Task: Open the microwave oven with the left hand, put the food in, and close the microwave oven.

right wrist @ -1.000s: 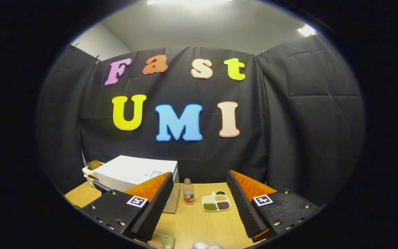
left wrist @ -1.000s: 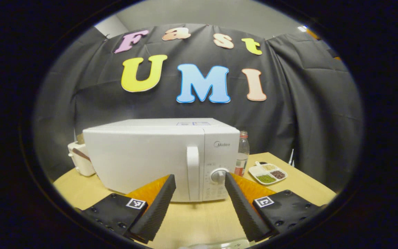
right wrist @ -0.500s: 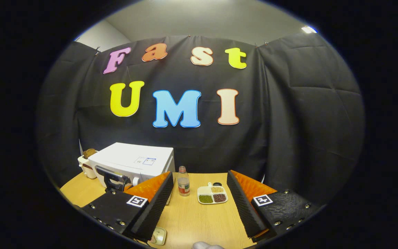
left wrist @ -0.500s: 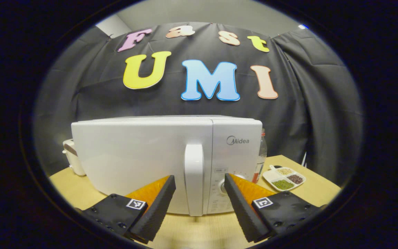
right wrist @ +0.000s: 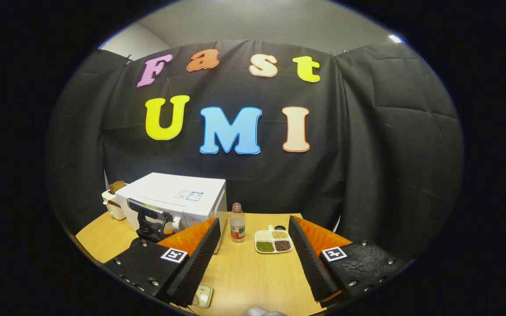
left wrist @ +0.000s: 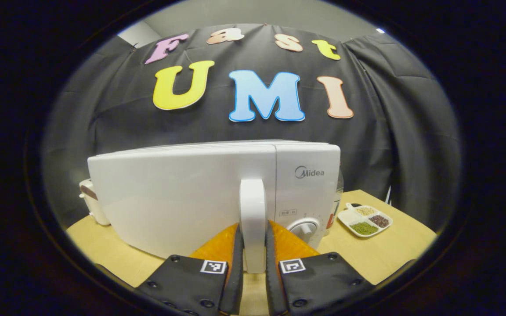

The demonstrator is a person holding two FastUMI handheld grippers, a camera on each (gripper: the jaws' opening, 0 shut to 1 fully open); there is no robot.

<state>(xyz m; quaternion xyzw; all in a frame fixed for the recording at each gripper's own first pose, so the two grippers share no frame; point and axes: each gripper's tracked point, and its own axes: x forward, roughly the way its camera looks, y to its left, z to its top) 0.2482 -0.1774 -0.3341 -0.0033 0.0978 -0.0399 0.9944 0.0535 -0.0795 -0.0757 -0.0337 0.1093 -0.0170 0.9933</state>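
The white microwave (left wrist: 178, 193) stands on the wooden table (left wrist: 380, 250) with its door closed. My left gripper (left wrist: 253, 229) is shut on the door's vertical white handle (left wrist: 253, 197), one finger on each side of its lower half. From the right gripper view the microwave (right wrist: 178, 199) stands at the left, and the left gripper (right wrist: 147, 219) is seen right at its front. My right gripper (right wrist: 254, 221) hangs open above the table (right wrist: 253, 272) with nothing between its fingers. A small pale dish (right wrist: 203, 295) lies near the front edge, partly behind one finger; its contents are unclear.
A clear bottle (right wrist: 236, 228) with a red label and a white divided dish of beans (right wrist: 273, 241) stand right of the microwave. A white toaster (left wrist: 92, 204) sits behind its left end. The black cloth wall closes the back.
My left gripper moved in to the microwave and went from open to shut around the door handle. The right gripper's view drifted a little; it stays open.
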